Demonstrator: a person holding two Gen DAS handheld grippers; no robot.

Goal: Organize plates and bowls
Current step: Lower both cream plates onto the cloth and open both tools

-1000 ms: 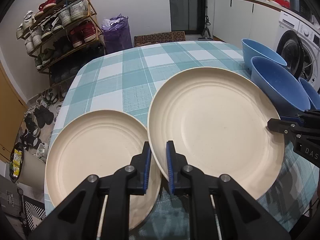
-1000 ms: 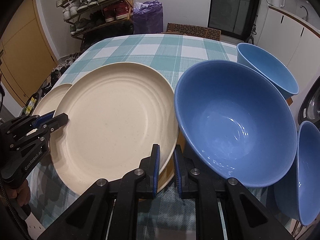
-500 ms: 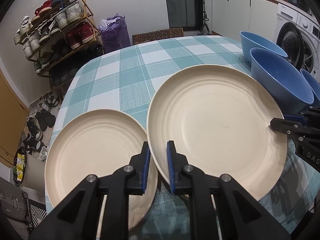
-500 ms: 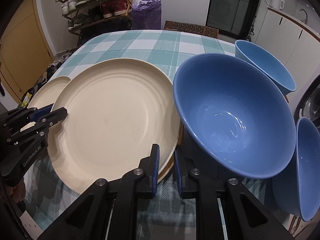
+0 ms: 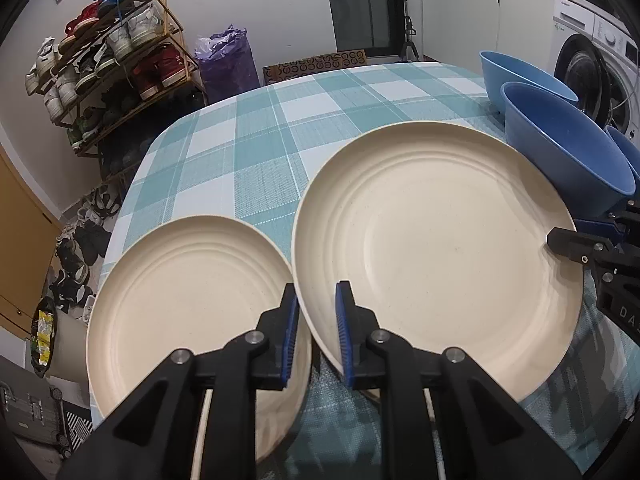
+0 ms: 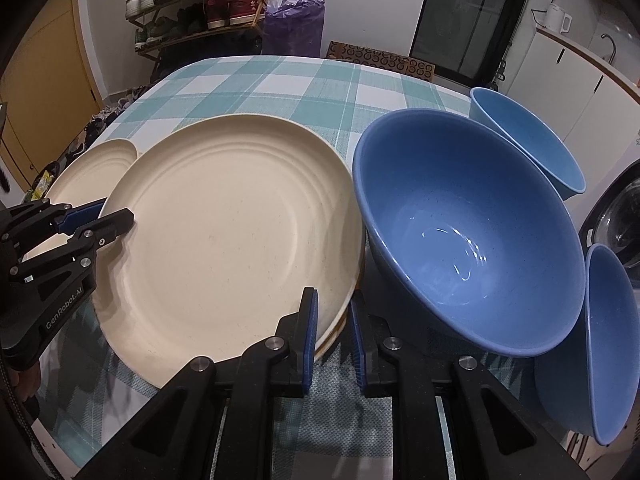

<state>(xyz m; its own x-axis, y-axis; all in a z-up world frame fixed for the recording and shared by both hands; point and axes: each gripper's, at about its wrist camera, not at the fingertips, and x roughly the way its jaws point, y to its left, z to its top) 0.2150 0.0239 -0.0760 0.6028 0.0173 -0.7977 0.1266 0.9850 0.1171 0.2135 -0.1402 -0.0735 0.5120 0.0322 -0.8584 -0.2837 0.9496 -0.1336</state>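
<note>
A large cream plate (image 5: 440, 248) is held up, tilted, over the checked table. My left gripper (image 5: 317, 336) is shut on its near left rim. My right gripper (image 6: 334, 336) is shut on its right rim (image 6: 340, 312), where a second rim edge shows beneath. A smaller cream plate (image 5: 192, 292) lies flat to the left, also in the right wrist view (image 6: 92, 168). Three blue bowls sit to the right: a big one (image 6: 472, 232), one behind (image 6: 528, 140), one at the near right (image 6: 604, 340).
The teal checked tablecloth (image 5: 288, 136) covers the table, whose far half bears nothing. A shoe rack (image 5: 112, 64) and a purple bag (image 5: 228, 60) stand beyond the far edge. A washing machine (image 5: 600, 68) is at the right.
The large plate has come slightly nearer and lower in both views while both grippers keep hold of it. The other plate and the bowls have not moved.
</note>
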